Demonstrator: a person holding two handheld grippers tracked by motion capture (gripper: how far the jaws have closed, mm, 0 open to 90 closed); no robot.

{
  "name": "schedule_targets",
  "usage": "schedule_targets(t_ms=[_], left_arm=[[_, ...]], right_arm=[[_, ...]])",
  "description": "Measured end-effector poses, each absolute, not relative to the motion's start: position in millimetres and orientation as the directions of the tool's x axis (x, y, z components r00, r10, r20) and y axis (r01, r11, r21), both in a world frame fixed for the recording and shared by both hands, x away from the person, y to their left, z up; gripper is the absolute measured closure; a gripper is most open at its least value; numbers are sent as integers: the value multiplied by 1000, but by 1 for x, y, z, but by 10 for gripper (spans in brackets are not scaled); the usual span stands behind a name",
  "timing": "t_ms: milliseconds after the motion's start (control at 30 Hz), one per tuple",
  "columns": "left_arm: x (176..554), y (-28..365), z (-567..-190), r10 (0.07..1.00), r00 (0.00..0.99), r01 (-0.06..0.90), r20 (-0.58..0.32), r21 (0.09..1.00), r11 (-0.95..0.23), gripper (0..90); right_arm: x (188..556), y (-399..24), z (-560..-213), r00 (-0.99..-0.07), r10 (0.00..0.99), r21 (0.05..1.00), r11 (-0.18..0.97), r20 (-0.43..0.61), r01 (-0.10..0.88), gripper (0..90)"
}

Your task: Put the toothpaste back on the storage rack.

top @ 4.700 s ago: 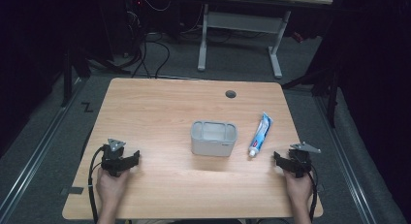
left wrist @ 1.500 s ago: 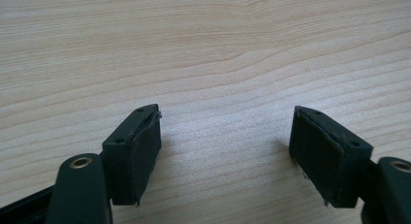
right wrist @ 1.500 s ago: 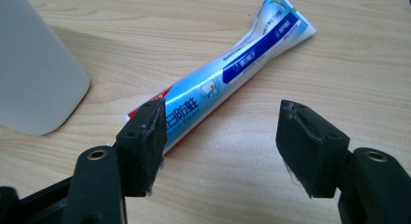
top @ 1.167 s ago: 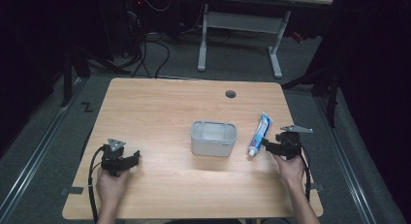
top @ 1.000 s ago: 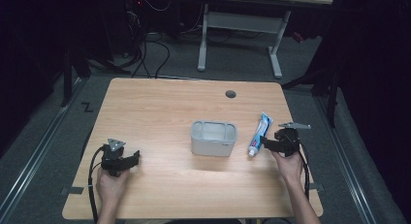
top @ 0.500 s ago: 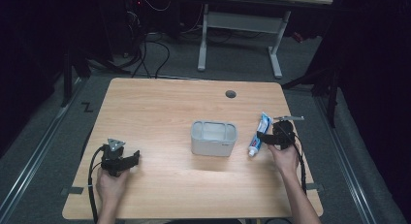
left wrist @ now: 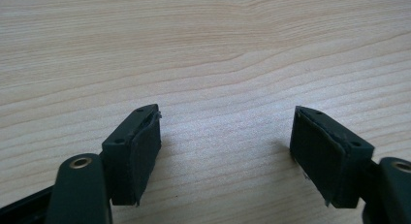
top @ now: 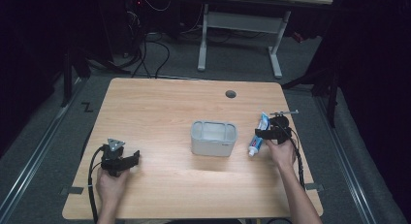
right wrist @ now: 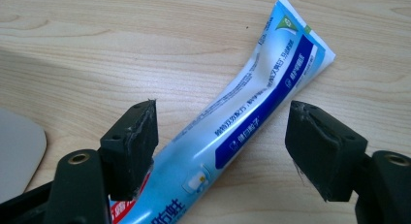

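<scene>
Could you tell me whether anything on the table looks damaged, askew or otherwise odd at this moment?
Only the toothpaste tube: it is pinched and creased near its flat end, so it has been squeezed. It lies flat on the table beside the grey container, with the open right claw straddling it. Nothing is spilled.
</scene>
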State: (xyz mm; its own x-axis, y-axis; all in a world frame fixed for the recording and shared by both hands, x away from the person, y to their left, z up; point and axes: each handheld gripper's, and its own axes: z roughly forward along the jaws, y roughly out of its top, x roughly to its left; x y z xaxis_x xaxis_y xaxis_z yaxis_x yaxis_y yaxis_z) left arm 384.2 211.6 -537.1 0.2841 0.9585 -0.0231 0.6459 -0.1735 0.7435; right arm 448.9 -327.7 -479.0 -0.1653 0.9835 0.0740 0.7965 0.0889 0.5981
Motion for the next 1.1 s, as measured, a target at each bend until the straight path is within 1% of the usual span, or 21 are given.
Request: schedule_targets(t_ms=[100, 533, 800, 900, 1100], left_arm=[[384, 212, -537, 958, 284, 646, -25, 744, -172, 273], [385, 213, -537, 957, 288, 647, -32, 743, -170, 274], [385, 213, -537, 957, 288, 647, -33, 744, -169, 273], [385, 213, -537, 957, 288, 647, -33, 744, -169, 273], [385, 213, -537, 957, 289, 647, -33, 744, -170, 272]], right_arm=[[453, -326, -479, -154, 984, 600, 71, 87, 797, 296], [471, -321, -484, -123, 991, 539, 72, 59, 839, 296], [477, -319, -486, -115, 993, 508, 85, 28, 857, 299], [479, -318, -486, -113, 994, 503, 92, 11, 859, 313], [480, -320, -488, -97, 995, 486, 78, 15, 871, 316]])
